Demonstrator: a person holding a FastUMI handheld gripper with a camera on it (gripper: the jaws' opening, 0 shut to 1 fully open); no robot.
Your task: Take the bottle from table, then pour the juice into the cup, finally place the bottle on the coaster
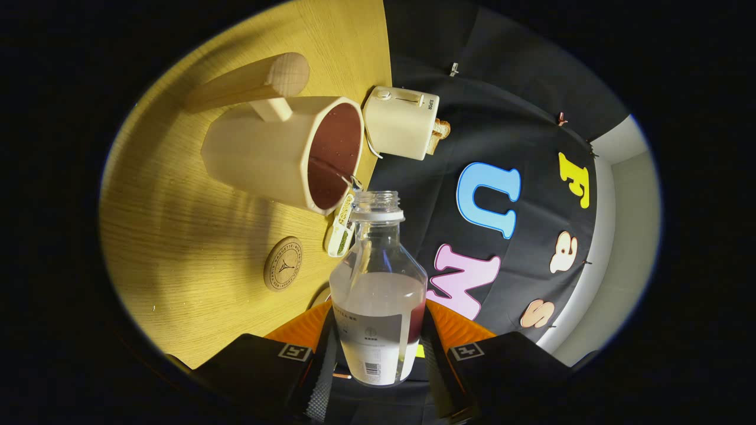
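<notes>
Gripper view | claw (378, 348) clamps bottle (378, 283) — mouth by cup (283, 153) rim | coaster (283, 264) unobstructed

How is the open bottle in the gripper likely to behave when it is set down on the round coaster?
The bottle looks clear and smooth, so it may slip between the fingers pressing its sides. It seems light, with little juice left. Tall and narrow, it could tip on the small coaster, and with no cap it might spill.

Bottle (378, 283) between tongs (378, 354), cup (283, 153) beyond
</notes>
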